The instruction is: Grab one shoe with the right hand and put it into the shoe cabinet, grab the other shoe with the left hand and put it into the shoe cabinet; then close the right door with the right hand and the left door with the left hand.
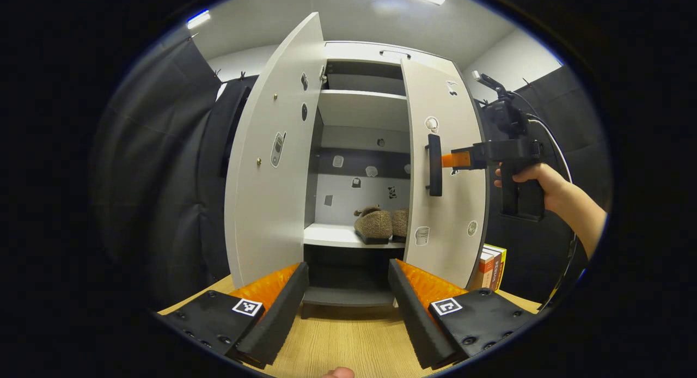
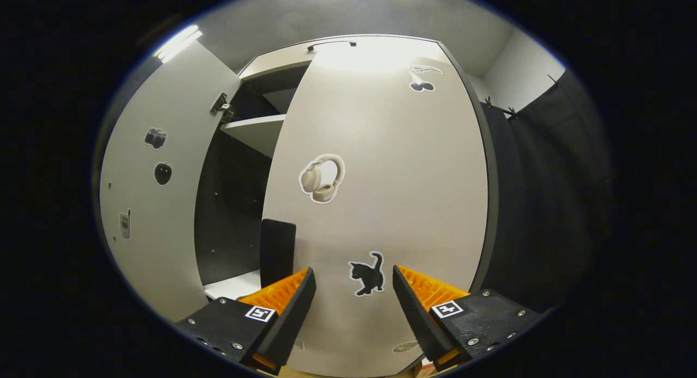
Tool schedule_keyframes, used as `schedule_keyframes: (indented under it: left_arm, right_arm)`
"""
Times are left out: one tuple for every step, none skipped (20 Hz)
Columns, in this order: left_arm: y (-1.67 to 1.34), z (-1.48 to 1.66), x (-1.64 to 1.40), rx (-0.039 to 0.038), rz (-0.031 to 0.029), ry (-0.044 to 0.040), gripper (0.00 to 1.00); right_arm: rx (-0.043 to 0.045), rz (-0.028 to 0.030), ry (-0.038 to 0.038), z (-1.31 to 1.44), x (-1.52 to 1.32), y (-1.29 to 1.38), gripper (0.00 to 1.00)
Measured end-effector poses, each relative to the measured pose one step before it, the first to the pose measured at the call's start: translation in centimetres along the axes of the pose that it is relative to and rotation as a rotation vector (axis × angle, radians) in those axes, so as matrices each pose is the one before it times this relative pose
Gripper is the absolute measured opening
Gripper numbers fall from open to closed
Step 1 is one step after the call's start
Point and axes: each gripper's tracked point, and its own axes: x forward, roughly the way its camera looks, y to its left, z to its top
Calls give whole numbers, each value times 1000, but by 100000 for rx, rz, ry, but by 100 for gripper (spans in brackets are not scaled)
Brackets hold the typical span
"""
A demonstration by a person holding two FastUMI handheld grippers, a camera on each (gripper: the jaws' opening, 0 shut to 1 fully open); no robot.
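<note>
While both shoes (image 1: 381, 224) sit side by side on the white shelf (image 1: 337, 236) inside the shoe cabinet (image 1: 362, 54), I hold the left gripper (image 1: 348, 291) back over the wooden surface (image 1: 337, 340), jaws released, nothing between them. Left door (image 1: 269, 160) stands wide open, stickers on its inner face. Right door (image 1: 446, 171) is partly swung in — in the left gripper view the right gripper (image 1: 454, 160) is out at that door, its tip just beside the dark handle (image 1: 434, 165); I cannot tell if it touches. A hand (image 1: 536, 176) grips its body. In the right gripper view my right gripper (image 2: 354, 291) faces the right door (image 2: 381, 203) up close, jaws spread apart, gripping nothing — cat sticker (image 2: 367, 273) between them, headphone sticker (image 2: 322, 178) above, handle (image 2: 277, 252) just left. Some boxes (image 1: 493, 266) stand on the surface right of the cabinet.
</note>
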Motion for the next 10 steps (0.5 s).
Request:
schedule_keyframes:
  left_arm:
    - [37,82,79,77,52,79,97]
    - [-15,111,-20,70,108,-235,97]
    - [73,248,12,-129,110,-448,96]
    - [3,226,10,-292,-7,-360,96]
    - [35,149,-21,-399,9,-188,97]
    - [89,132,-108,-442,235,-38,99]
    - [54,149,-222,-339,385,22,96]
    - [196,376,-261,-240,687,-519,97]
    - [218,503,-318,51,641,-558,97]
    - [237,397,-355,223,915,108,97]
  right_arm:
    - [530,-743,339,-69,-61,-183,89]
    - [310,-472,233,-57,7,-76,89]
    - [342,-497,-325,96,-6,-56,89]
    - [234,-338,-760,166,-159,-30,89]
    - [-18,257,-723,171,-261,-25,90]
    - [-363,124,-630,245,-532,94,90]
    - [-960,38,-615,42,-724,187,92]
    - [-1398,-355,-895,109,-740,106,92]
    - [-1575,-1237,-471,-9,-714,-197,93]
    - [-1283,-1872,331,-271,-742,-275,93]
